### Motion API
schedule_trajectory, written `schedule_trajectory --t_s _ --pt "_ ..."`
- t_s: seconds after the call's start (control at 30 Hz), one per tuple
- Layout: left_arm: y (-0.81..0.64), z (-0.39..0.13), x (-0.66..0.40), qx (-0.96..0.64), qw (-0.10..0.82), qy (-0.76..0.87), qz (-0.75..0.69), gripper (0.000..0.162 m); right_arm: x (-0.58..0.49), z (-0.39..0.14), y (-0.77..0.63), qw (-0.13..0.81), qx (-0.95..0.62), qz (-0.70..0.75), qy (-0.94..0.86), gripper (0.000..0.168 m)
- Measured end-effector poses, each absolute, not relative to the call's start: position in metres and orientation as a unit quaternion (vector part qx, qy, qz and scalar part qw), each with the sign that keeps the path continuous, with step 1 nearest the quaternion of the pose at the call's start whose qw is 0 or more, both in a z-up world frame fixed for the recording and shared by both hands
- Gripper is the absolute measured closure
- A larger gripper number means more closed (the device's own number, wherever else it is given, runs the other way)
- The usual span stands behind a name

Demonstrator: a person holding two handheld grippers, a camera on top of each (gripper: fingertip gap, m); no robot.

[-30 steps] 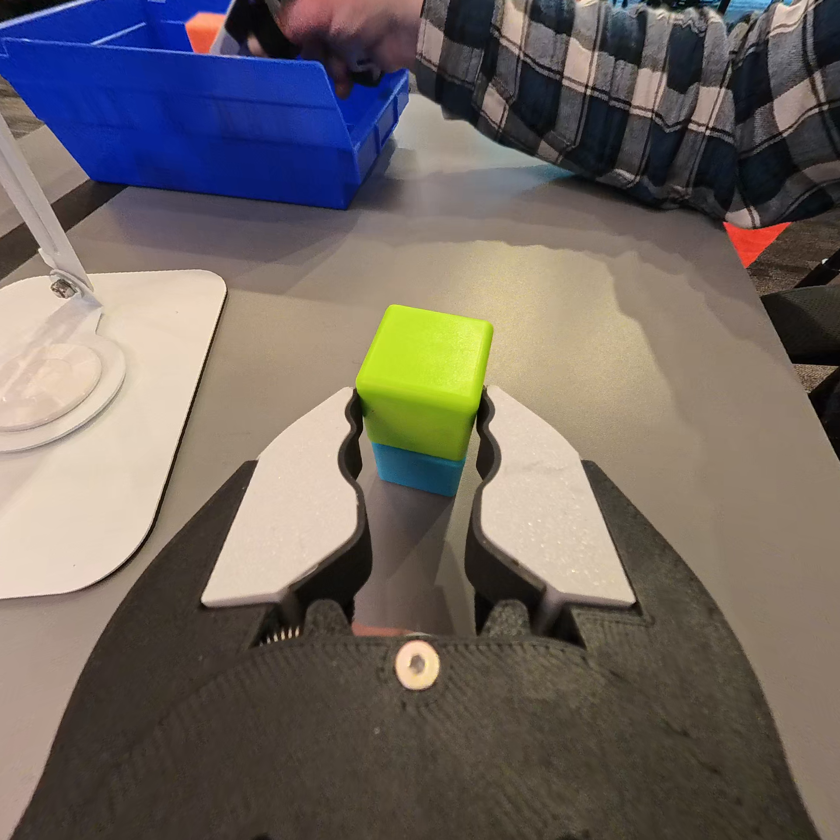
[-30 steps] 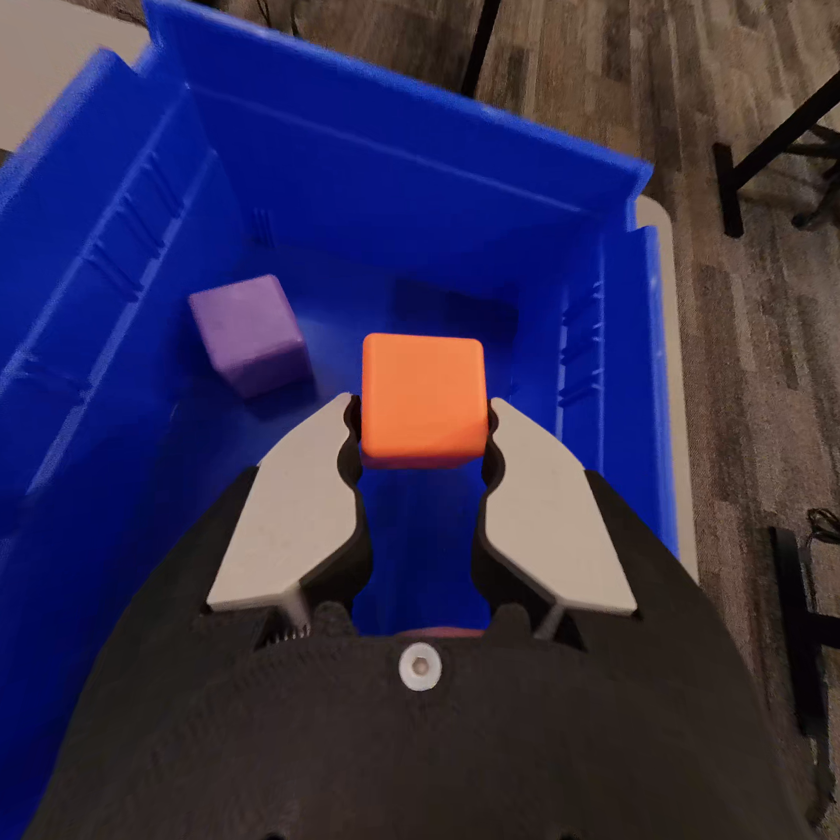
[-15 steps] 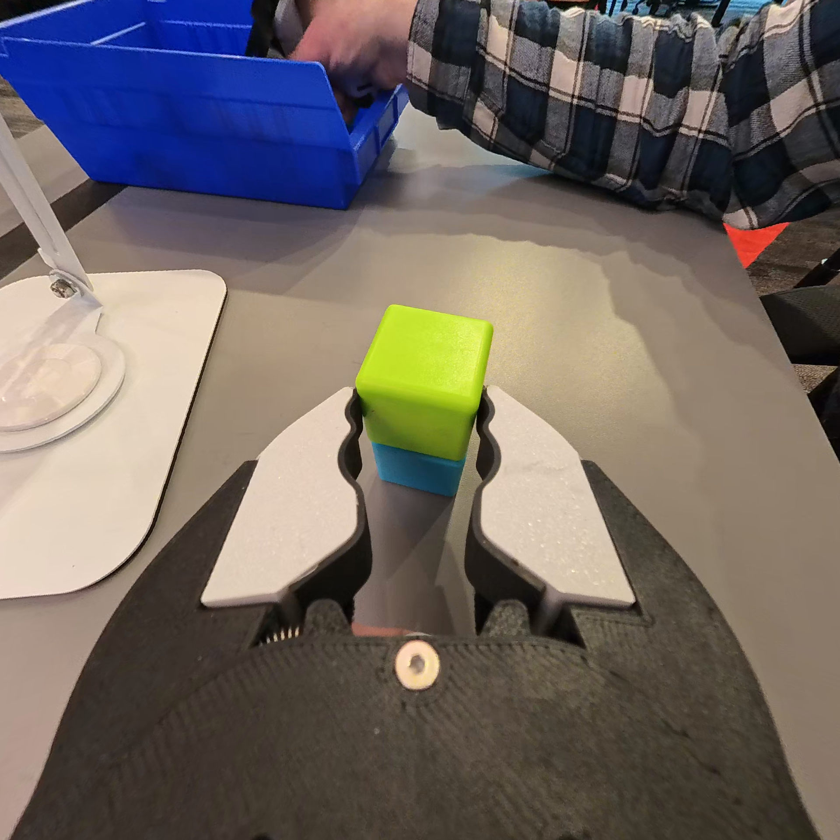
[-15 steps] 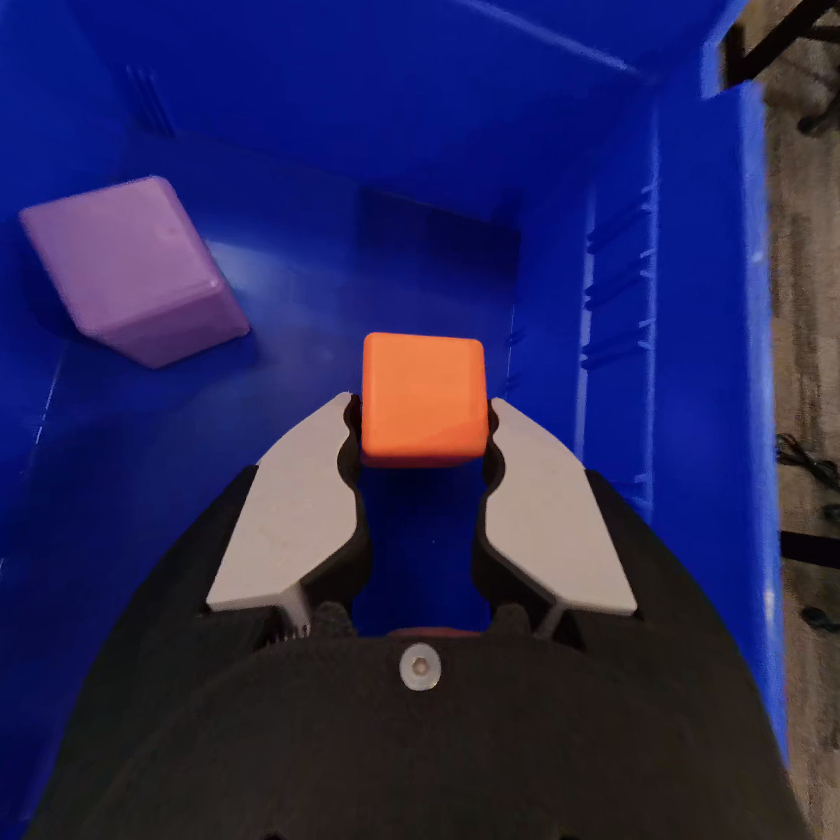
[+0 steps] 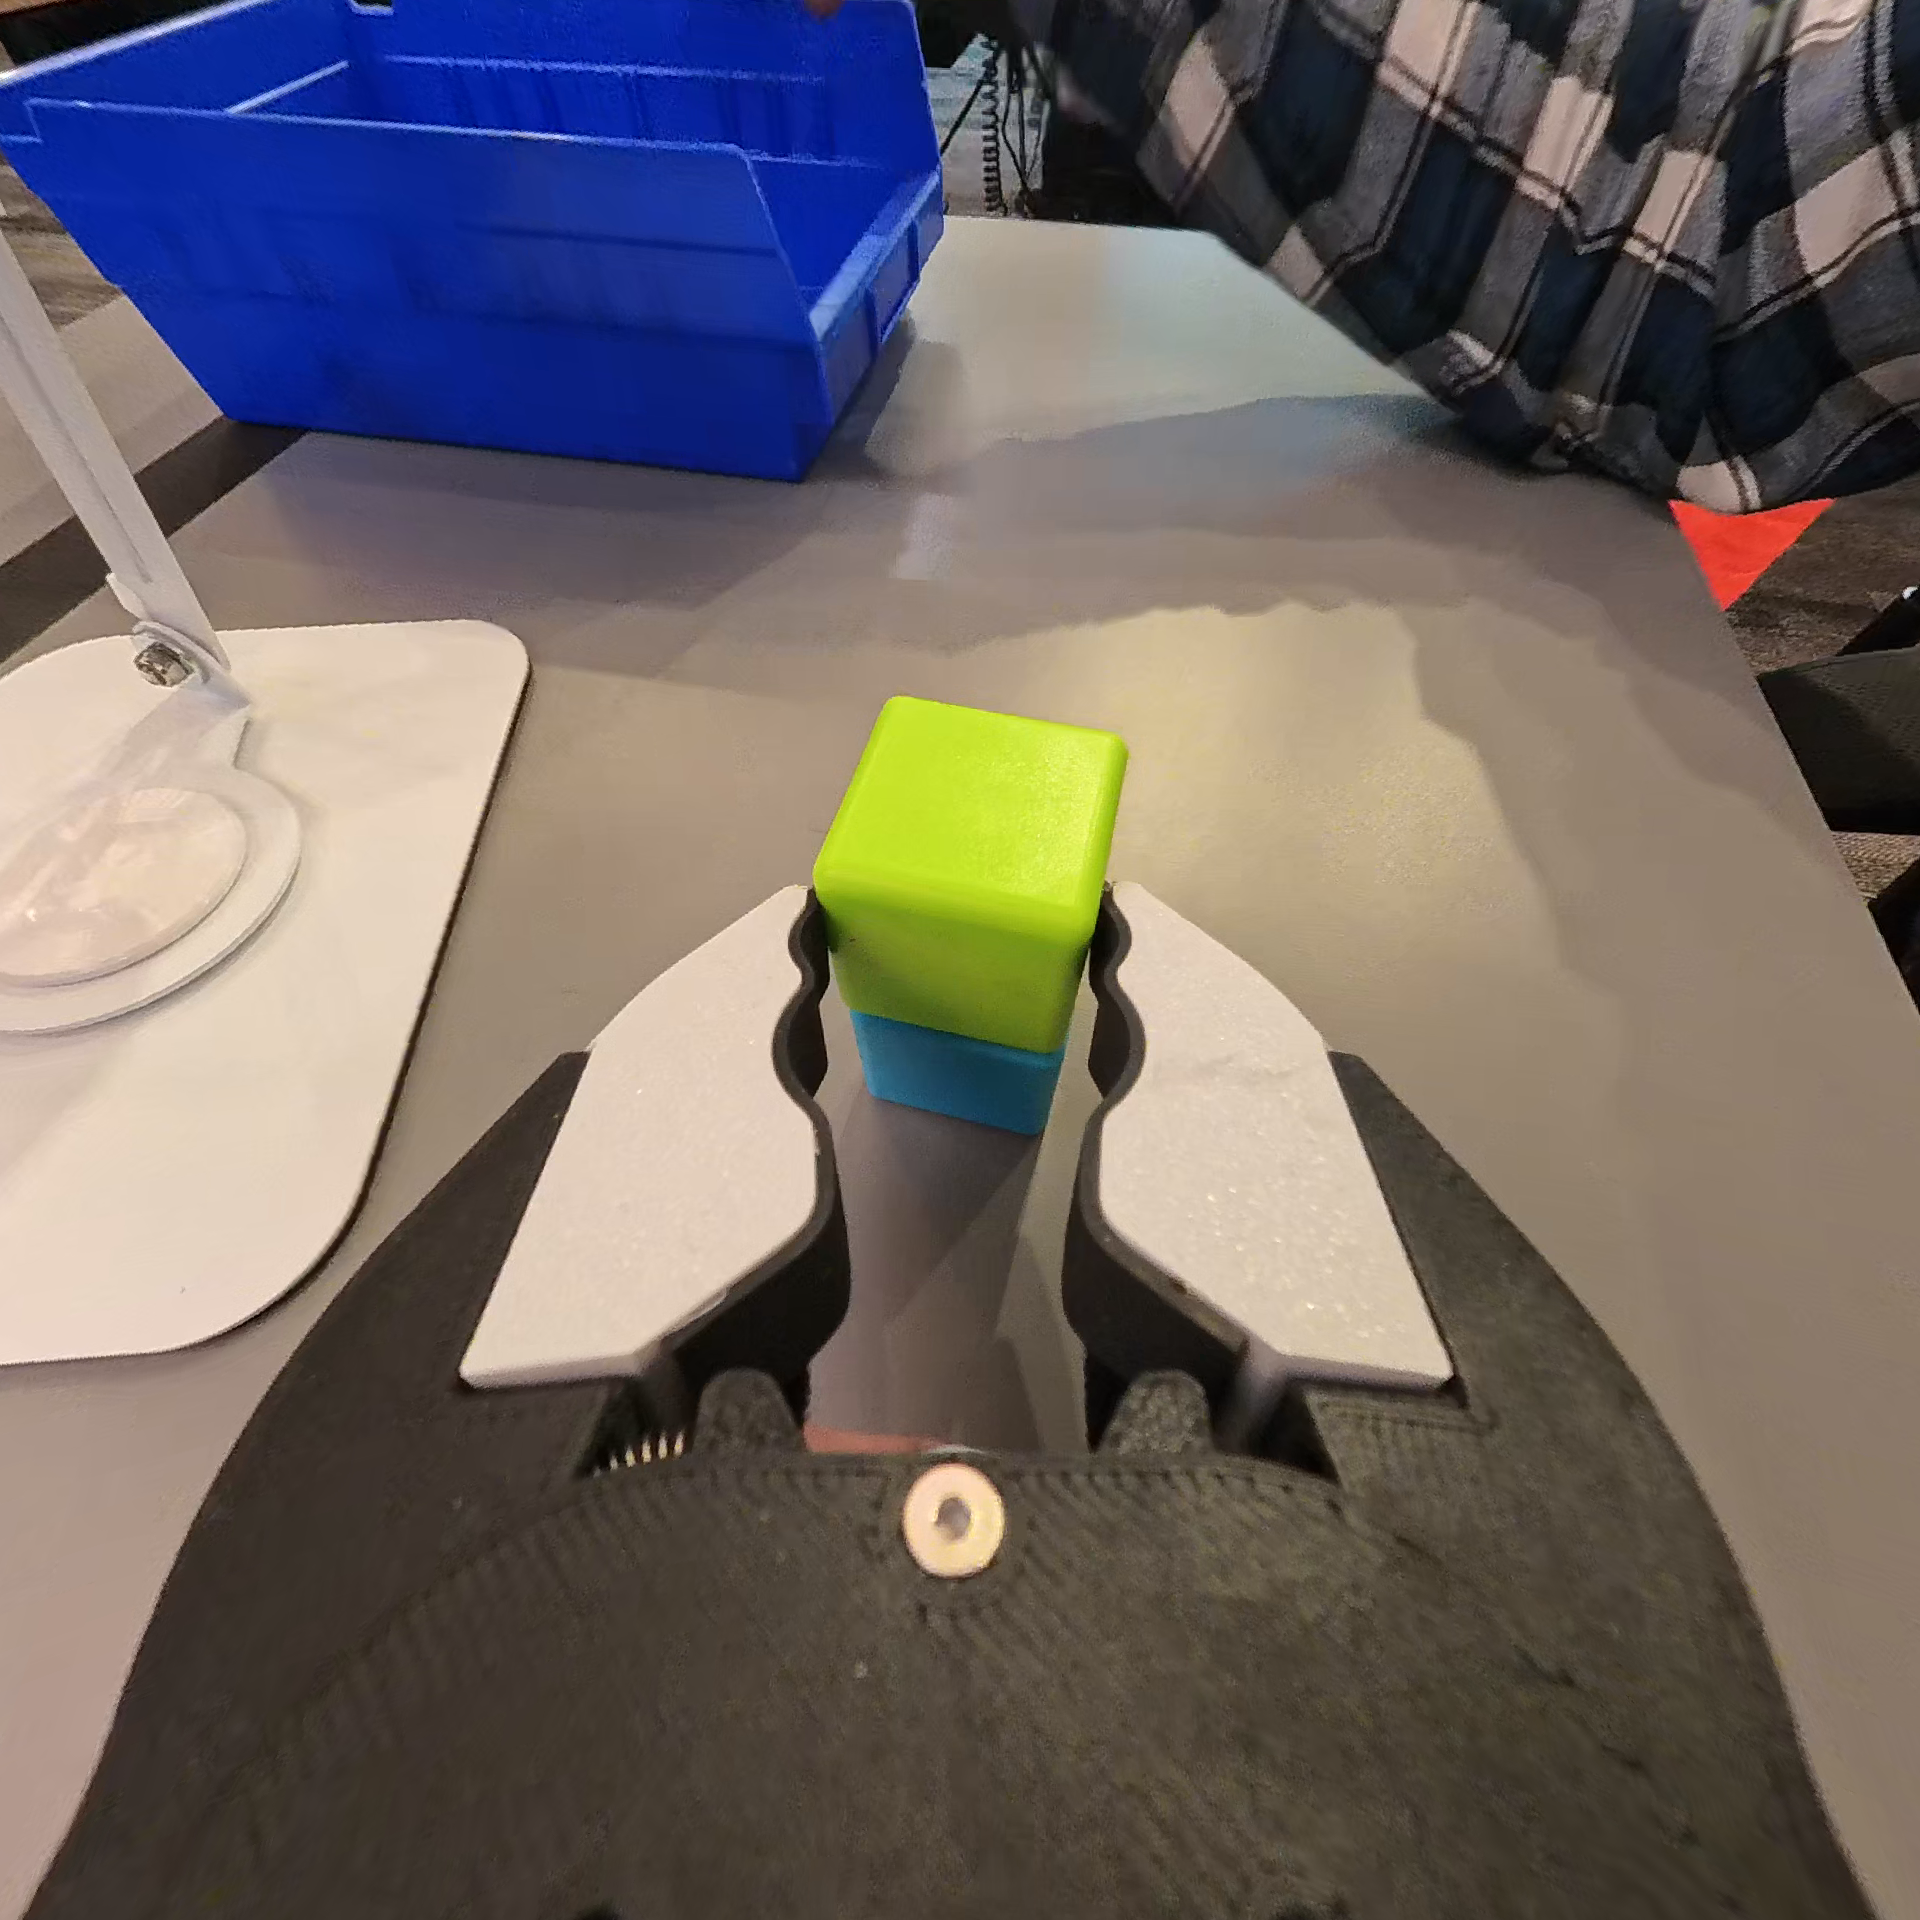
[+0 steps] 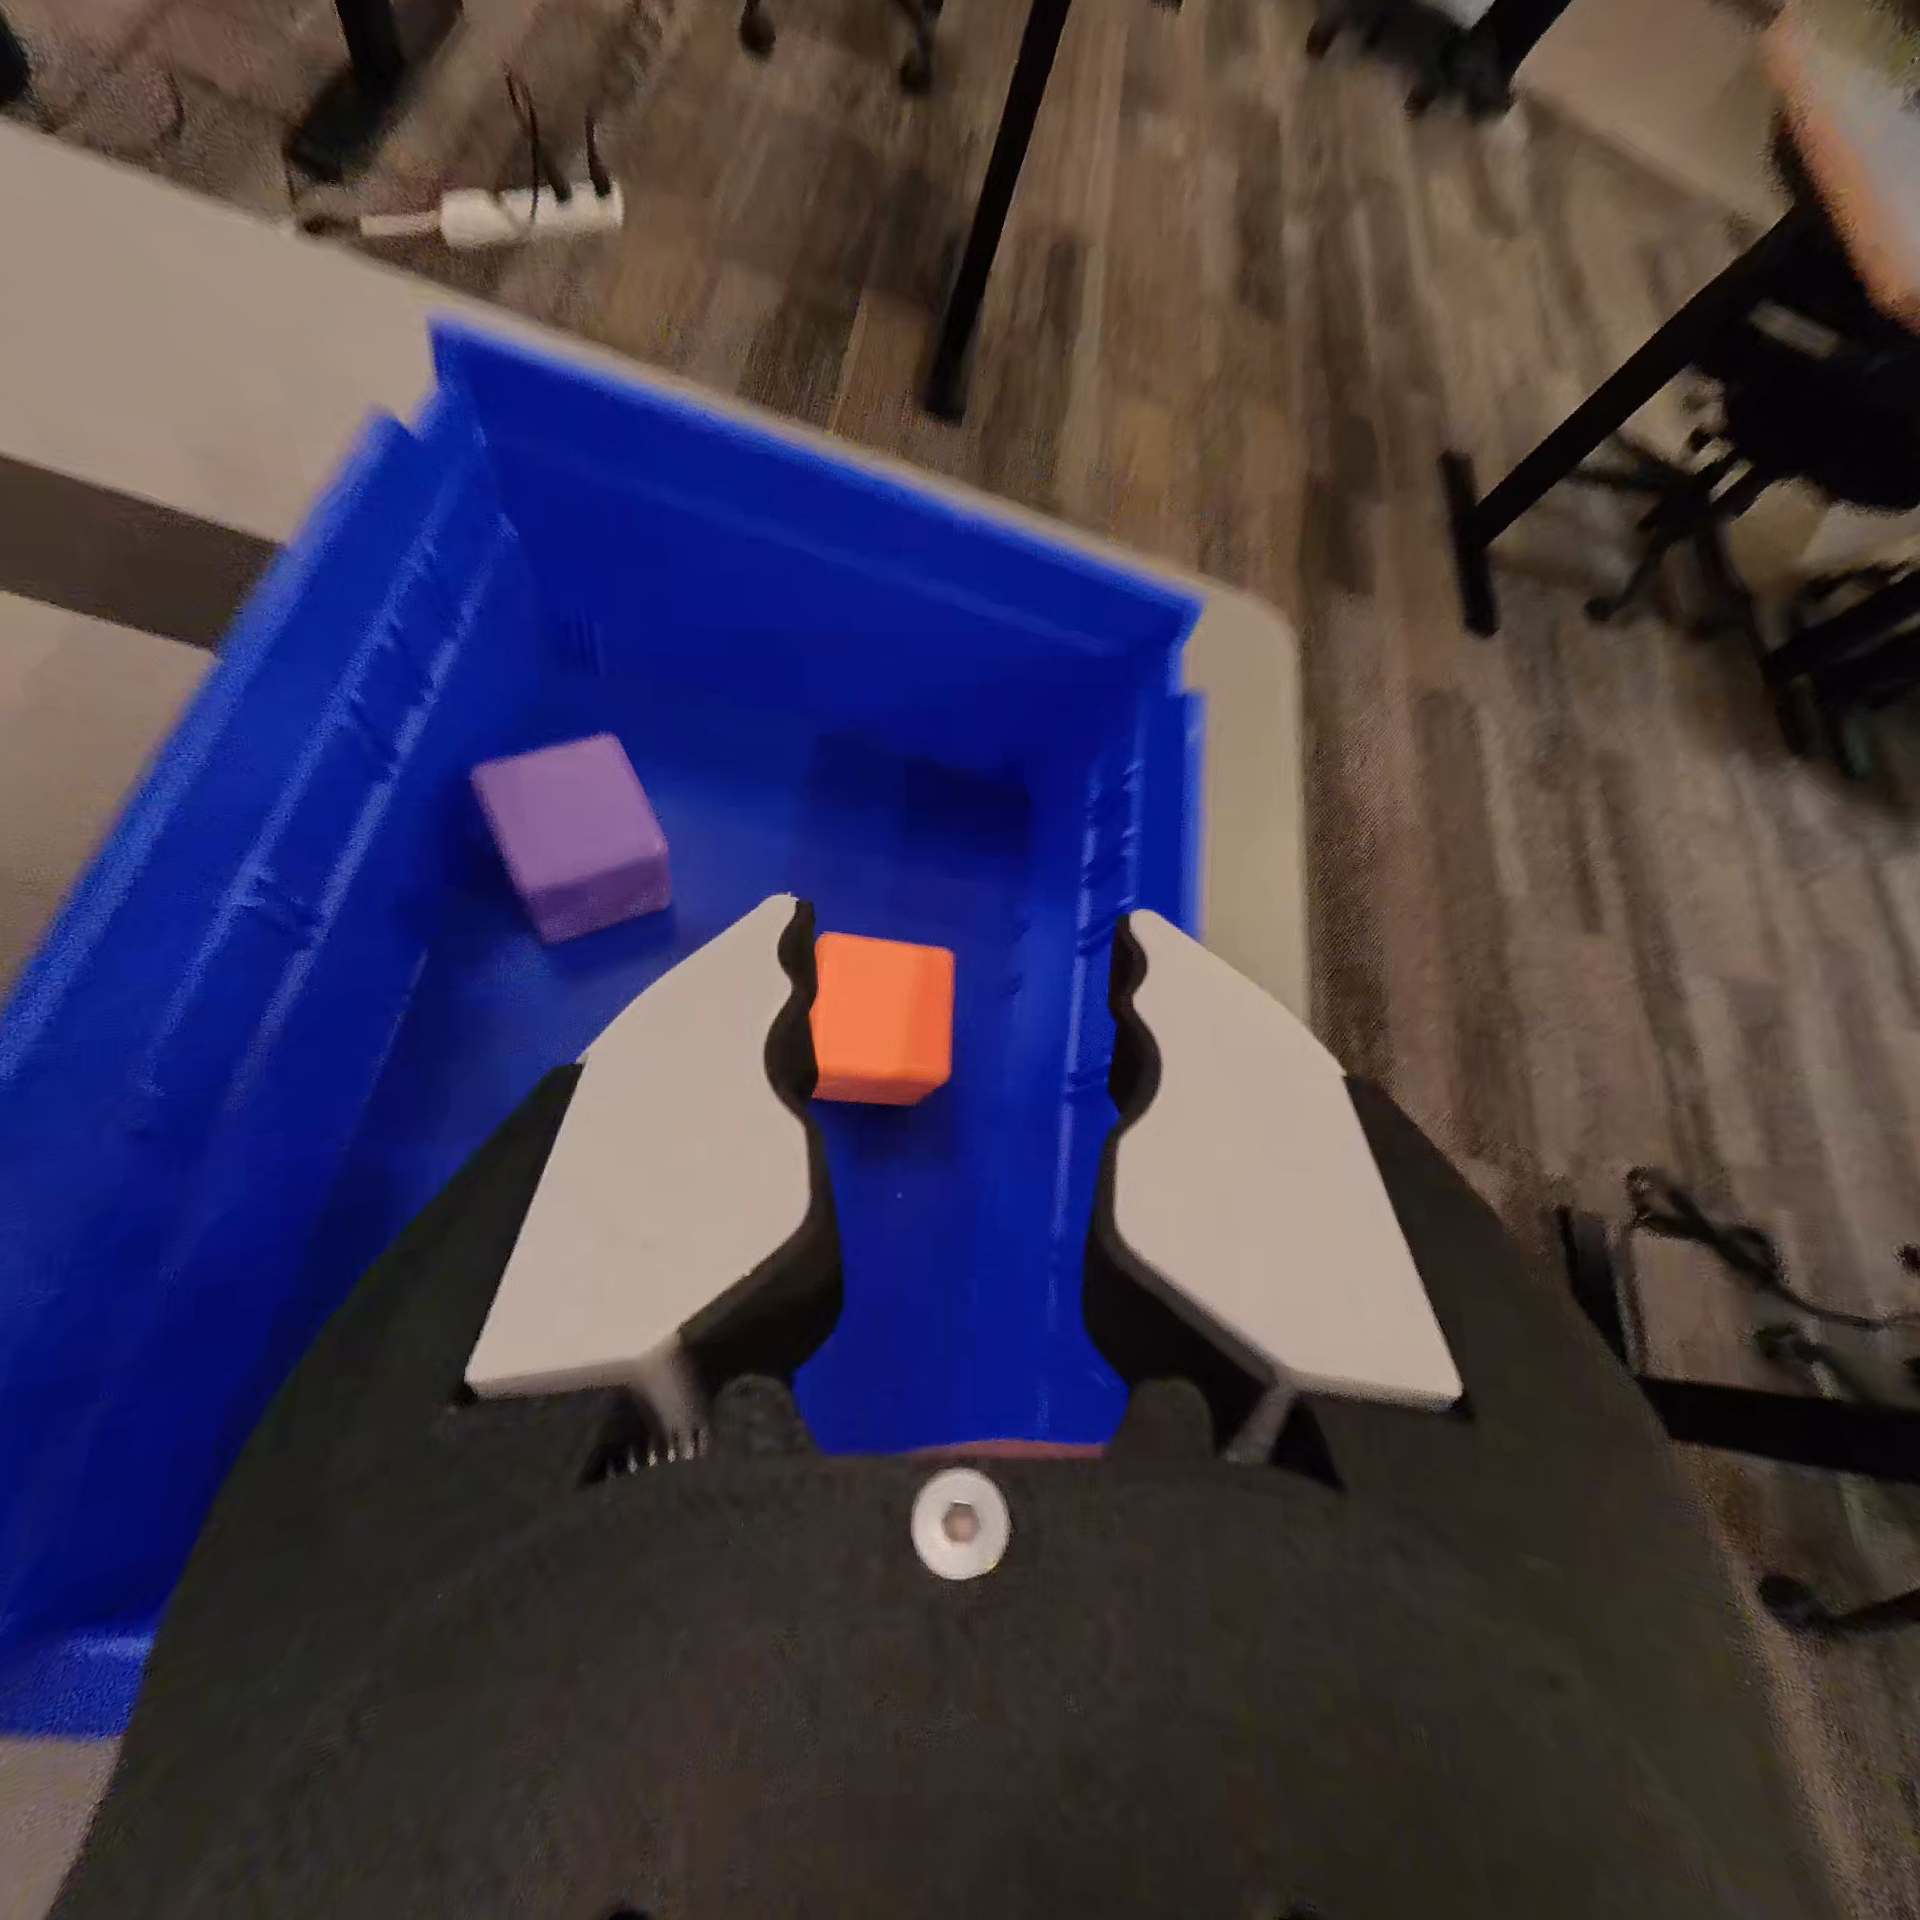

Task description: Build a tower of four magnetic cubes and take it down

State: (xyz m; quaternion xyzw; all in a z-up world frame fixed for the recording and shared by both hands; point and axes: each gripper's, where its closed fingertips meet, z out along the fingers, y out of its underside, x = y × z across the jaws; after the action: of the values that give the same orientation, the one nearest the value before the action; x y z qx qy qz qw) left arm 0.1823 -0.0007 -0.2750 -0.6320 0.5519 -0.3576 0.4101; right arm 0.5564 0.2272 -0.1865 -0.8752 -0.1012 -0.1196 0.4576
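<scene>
In the left wrist view my left gripper (image 5: 958, 914) is shut on a lime green cube (image 5: 966, 868) that sits on a light blue cube (image 5: 951, 1081) on the grey table (image 5: 1299, 935). In the right wrist view my right gripper (image 6: 956, 925) is open above the blue bin (image 6: 312, 935). An orange cube (image 6: 881, 1021) lies on the bin floor far below the jaws, with a clear gap to the right finger (image 6: 1226, 1091). A purple cube (image 6: 571, 831) lies in the bin to its left. The bin also shows at the far left of the left wrist view (image 5: 499, 260).
A white stand base (image 5: 208, 987) with a slanted pole lies left of the stack. A person's plaid sleeve (image 5: 1558, 208) hangs over the table's far right. Beyond the bin are wood floor, black table legs (image 6: 987, 208) and cables. The tips of one gripper are about 45 centimetres away from the tips of the other.
My right gripper has let go of the orange cube into the bin, opened and risen well above it. My left gripper has kept still on the green cube.
</scene>
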Motion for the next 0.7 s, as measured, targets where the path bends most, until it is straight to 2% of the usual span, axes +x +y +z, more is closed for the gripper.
schedule_trajectory --t_s 0.13,0.23,0.3,0.4,0.5,0.7 --pt "0.003 -0.275 0.182 -0.638 0.416 0.544 -0.352 0.114 0.531 -0.116 0.199 0.530 -0.831 -0.102 -0.133 0.116" --pt "0.003 -0.275 0.182 -0.637 0.415 0.544 -0.354 0.114 0.502 -0.086 0.181 0.562 -0.806 -0.082 -0.167 0.118" --pt "0.003 -0.275 0.182 -0.638 0.414 0.544 -0.356 0.113 0.483 -0.078 0.173 0.569 -0.796 -0.075 -0.190 0.119" --pt "0.004 -0.273 0.182 -0.637 0.419 0.540 -0.356 0.095 0.458 -0.073 0.164 0.571 -0.786 -0.067 -0.225 0.118" --pt "0.006 -0.277 0.177 -0.644 0.415 0.544 -0.342 0.090 0.436 -0.069 0.156 0.575 -0.776 -0.056 -0.252 0.118" --pt "0.002 -0.295 0.172 -0.663 0.365 0.570 -0.320 0.091 0.406 -0.072 0.146 0.568 -0.764 -0.048 -0.302 0.118"
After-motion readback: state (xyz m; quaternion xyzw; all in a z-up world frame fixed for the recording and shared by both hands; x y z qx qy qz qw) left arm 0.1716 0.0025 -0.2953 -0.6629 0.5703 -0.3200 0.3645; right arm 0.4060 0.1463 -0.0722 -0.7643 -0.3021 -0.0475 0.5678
